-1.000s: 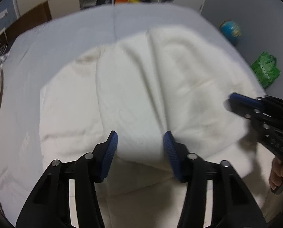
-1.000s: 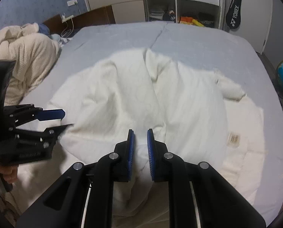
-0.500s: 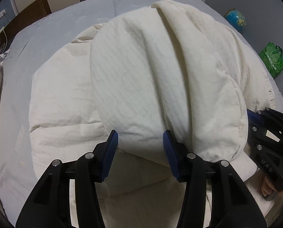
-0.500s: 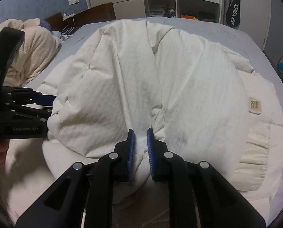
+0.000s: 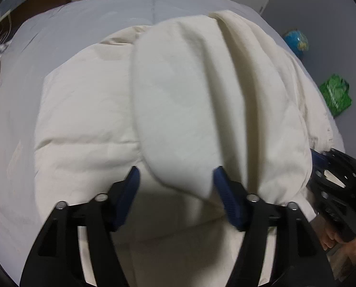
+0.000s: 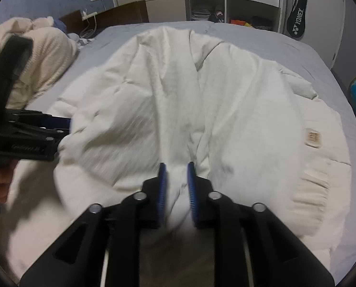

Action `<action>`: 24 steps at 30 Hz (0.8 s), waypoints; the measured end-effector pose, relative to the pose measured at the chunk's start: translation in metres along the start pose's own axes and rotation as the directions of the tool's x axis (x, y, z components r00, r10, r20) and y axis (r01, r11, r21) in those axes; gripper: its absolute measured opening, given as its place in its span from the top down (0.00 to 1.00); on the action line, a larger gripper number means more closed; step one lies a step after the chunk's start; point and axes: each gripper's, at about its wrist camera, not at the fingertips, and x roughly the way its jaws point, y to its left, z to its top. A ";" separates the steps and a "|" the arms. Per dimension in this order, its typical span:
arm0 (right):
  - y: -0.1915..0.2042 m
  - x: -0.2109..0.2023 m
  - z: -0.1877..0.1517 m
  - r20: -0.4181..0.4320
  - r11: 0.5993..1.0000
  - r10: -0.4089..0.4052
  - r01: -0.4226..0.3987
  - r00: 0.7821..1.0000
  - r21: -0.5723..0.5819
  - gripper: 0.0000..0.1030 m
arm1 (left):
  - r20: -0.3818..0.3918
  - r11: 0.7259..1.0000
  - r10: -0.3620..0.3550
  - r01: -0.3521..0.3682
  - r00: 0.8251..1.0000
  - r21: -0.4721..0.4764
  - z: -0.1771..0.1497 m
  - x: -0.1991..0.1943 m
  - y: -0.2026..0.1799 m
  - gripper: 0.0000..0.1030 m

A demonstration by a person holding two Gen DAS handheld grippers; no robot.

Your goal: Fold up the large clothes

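A large white padded garment [image 5: 87,119] lies on the grey bed [image 5: 82,35], with its far part folded over toward me as a puffy flap [image 5: 178,119]. My left gripper [image 5: 175,184] is opening, its jaws wide; the flap's edge hangs between them and only brushes the right pad. In the right wrist view the same garment [image 6: 237,110] fills the middle. My right gripper [image 6: 176,179] is opening too, its jaws a little apart with a fold of the white cloth loose between them. Each gripper shows in the other's view: the right gripper [image 5: 331,167], the left gripper [image 6: 46,129].
A beige knitted blanket [image 6: 39,55] is heaped at the bed's left. A globe [image 5: 296,41] and a green bag [image 5: 335,95] sit on the floor to the right. Wardrobe shelves [image 6: 206,2] and a racket bag [image 6: 296,19] stand behind the bed.
The far part of the garment was pulled over toward me and now lies as a folded flap. Both grippers' jaws have parted wider than half a second ago.
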 end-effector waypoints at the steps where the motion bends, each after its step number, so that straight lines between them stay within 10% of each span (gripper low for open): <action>1: -0.002 -0.010 -0.001 0.001 1.000 0.005 -0.005 1.000 0.000 0.64 | 0.004 1.000 0.005 -0.005 1.000 -0.012 -0.002 -0.005 0.003 0.28; 6: -0.017 -0.059 -0.016 0.032 1.000 -0.022 0.022 0.999 -0.006 0.36 | 0.010 0.999 0.005 -0.005 1.000 -0.032 -0.014 -0.026 0.010 0.17; 12: -0.053 -0.099 -0.049 -0.016 0.995 -0.051 0.052 0.999 0.090 0.32 | 0.011 0.997 0.061 -0.062 0.998 0.036 -0.043 -0.043 0.007 0.11; 24: -0.107 -0.145 -0.099 -0.117 0.945 -0.030 0.066 0.993 0.320 0.31 | -0.007 0.983 0.076 -0.076 0.997 -0.169 -0.120 -0.078 0.062 0.11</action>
